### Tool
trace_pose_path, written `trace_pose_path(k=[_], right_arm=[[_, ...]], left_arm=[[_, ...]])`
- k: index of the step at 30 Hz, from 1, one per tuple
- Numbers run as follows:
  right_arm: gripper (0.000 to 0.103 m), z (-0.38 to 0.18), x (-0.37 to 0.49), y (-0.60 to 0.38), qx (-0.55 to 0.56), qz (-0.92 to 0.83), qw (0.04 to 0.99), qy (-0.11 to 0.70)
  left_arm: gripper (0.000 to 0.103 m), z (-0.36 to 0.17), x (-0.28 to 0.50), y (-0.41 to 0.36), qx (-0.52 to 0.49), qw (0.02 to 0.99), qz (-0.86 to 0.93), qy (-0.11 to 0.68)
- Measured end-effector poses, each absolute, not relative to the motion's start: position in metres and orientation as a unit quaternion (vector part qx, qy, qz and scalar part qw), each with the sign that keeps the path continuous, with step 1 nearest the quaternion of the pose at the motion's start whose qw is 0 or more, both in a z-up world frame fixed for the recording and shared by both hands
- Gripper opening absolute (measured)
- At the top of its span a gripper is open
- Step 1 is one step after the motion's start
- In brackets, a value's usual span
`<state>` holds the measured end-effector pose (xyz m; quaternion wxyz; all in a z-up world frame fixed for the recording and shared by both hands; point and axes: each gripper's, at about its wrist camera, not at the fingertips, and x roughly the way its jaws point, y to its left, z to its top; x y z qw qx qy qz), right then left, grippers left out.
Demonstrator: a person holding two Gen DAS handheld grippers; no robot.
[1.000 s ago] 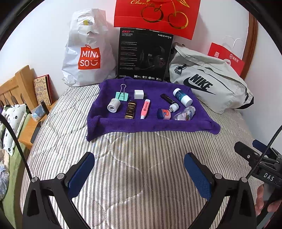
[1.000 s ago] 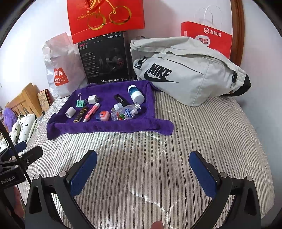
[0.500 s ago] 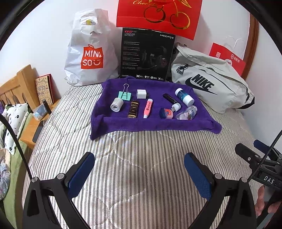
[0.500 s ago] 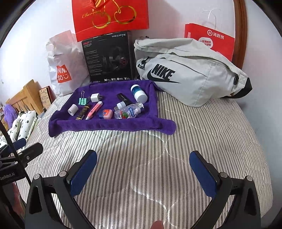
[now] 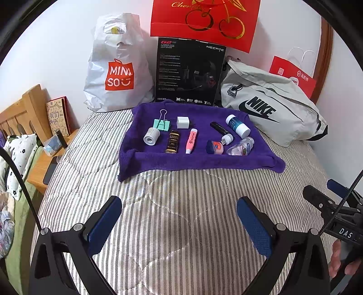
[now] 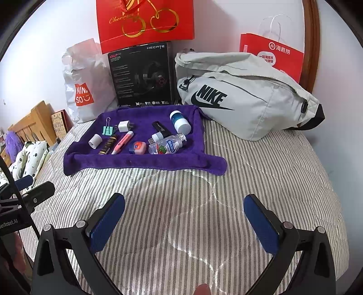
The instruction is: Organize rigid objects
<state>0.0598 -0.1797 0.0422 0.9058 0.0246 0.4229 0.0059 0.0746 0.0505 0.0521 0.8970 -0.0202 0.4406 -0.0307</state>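
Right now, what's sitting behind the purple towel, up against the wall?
Behind the purple towel stand a white Miniso bag, a black headset box and a grey Nike bag. A red gift bag rises behind the box; its lower part is hidden.

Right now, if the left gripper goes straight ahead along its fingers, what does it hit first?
Probably the striped bedspread: the open left gripper is angled down at bare bedding. If it clears that, next comes the front edge of the purple towel. Depth is uncertain.
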Motion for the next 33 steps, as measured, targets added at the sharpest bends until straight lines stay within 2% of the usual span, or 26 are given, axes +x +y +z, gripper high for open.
trace_pose_path(k=[33], right_arm=[[0.103,0.0429,0.0601,-0.1812,0.021,0.006,0.906,0.423]], left_arm=[[0.103,0.0498,0.0740,0.0459,-0.007,0.896,-0.041,0.443]])
